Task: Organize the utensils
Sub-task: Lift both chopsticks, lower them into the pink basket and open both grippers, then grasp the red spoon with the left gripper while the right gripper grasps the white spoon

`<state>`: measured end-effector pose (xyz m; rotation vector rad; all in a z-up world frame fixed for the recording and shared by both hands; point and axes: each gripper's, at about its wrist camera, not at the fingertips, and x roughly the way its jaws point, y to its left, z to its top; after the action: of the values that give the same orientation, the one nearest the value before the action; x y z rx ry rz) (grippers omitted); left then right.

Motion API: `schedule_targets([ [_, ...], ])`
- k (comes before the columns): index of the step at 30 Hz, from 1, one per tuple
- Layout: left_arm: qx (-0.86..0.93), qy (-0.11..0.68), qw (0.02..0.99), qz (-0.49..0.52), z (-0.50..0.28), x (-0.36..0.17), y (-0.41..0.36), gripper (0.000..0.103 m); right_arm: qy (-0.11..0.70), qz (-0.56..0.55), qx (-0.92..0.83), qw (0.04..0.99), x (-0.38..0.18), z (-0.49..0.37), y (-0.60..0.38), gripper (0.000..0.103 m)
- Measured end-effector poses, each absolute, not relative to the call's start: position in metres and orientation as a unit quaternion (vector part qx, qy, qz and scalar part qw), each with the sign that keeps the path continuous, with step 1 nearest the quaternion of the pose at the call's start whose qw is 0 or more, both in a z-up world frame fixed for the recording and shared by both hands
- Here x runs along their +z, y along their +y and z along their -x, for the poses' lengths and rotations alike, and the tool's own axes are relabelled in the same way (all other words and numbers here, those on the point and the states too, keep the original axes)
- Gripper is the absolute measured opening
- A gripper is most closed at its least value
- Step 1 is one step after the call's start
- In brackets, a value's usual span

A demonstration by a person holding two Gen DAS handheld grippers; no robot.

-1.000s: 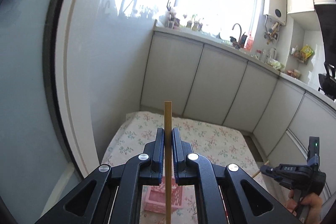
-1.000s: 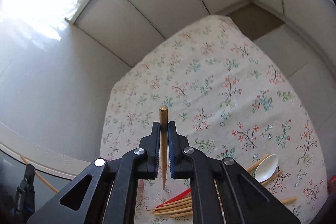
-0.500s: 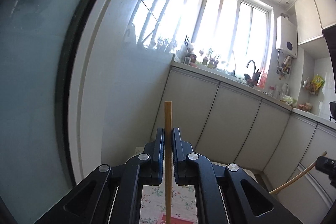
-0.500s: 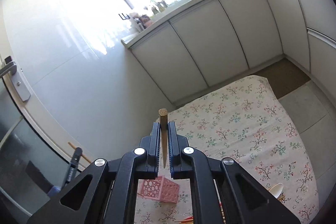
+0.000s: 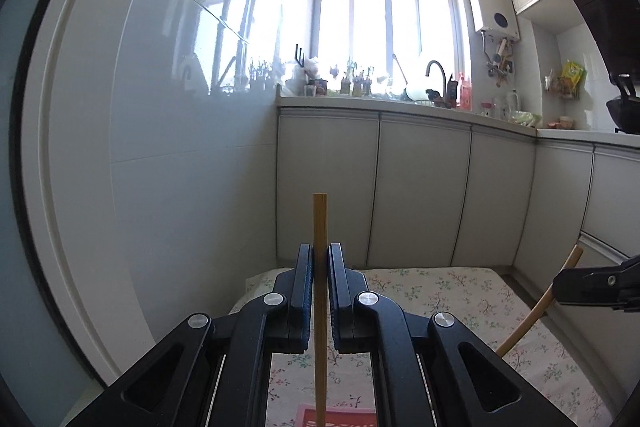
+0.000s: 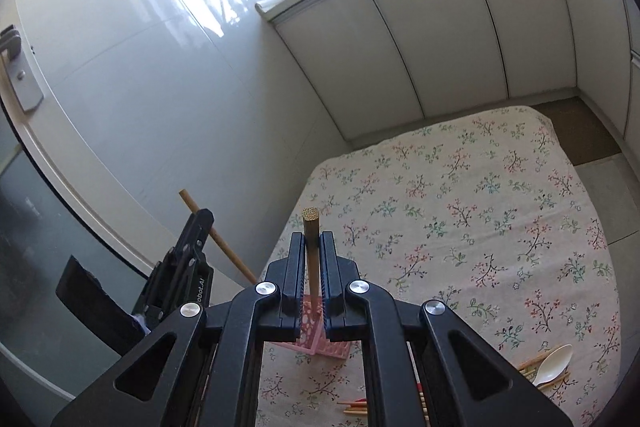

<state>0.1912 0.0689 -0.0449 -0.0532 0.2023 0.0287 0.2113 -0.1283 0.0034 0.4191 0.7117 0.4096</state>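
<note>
My left gripper (image 5: 320,253) is shut on a wooden chopstick (image 5: 320,219) that stands upright between its fingers, above the pink holder's rim (image 5: 340,421). My right gripper (image 6: 312,241) is shut on another wooden chopstick (image 6: 311,223), held upright above the pink perforated holder (image 6: 320,343) on the floral cloth (image 6: 460,211). The right gripper (image 5: 592,285) and its chopstick (image 5: 536,311) show at the right edge of the left wrist view. The left gripper (image 6: 188,259) and its chopstick (image 6: 216,239) show at the left of the right wrist view.
A white spoon (image 6: 554,365) and several loose chopsticks (image 6: 356,407) lie on the cloth at the lower right. White cabinets (image 5: 420,187) stand behind the table, a white wall (image 6: 140,87) and a glass door to the left.
Both cameras have tilted down and come closer together. The floral cloth is back in the left view, and the left gripper now shows large beside the right one. Both chopsticks stay gripped.
</note>
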Motion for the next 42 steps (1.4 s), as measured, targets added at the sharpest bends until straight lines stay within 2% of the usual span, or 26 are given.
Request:
schedule_targets([
  [12, -0.002, 0.153, 0.988, 0.031, -0.211, -0.056, 0.066, 0.008, 0.372, -0.206, 0.209, 0.88, -0.025, -0.23, -0.115, 0.009],
  [13, -0.003, 0.158, 0.987, 0.034, -0.211, -0.055, 0.066, 0.011, 0.374, -0.214, 0.212, 0.877, -0.026, -0.23, -0.117, 0.01],
  [15, -0.008, 0.165, 0.985, 0.044, -0.21, -0.052, 0.066, 0.023, 0.38, -0.226, 0.215, 0.871, -0.025, -0.23, -0.119, 0.018],
  [17, -0.01, 0.174, 0.984, 0.048, -0.207, -0.049, 0.065, 0.043, 0.378, -0.235, 0.215, 0.869, -0.023, -0.227, -0.123, 0.034],
  [21, -0.005, 0.192, 0.98, 0.047, -0.197, -0.041, 0.062, 0.053, 0.365, -0.23, 0.215, 0.876, -0.009, -0.215, -0.131, 0.04],
  [23, -0.007, 0.201, 0.978, 0.054, -0.191, -0.037, 0.061, 0.063, 0.361, -0.227, 0.21, 0.88, -0.003, -0.208, -0.138, 0.045],
  [29, -0.014, 0.23, 0.971, 0.061, -0.166, -0.024, 0.052, 0.079, 0.368, -0.214, 0.182, 0.886, 0.005, -0.185, -0.166, 0.057],
  [32, -0.019, 0.244, 0.967, 0.063, -0.152, -0.02, 0.044, 0.084, 0.381, -0.209, 0.165, 0.885, 0.001, -0.173, -0.182, 0.061],
  [37, -0.041, 0.282, 0.957, 0.056, -0.135, -0.024, 0.029, 0.089, 0.42, -0.205, 0.122, 0.876, -0.018, -0.151, -0.216, 0.068],
  [42, -0.078, 0.334, 0.939, 0.028, -0.129, -0.037, 0.013, 0.089, 0.472, -0.211, 0.077, 0.852, -0.048, -0.138, -0.252, 0.069],
])
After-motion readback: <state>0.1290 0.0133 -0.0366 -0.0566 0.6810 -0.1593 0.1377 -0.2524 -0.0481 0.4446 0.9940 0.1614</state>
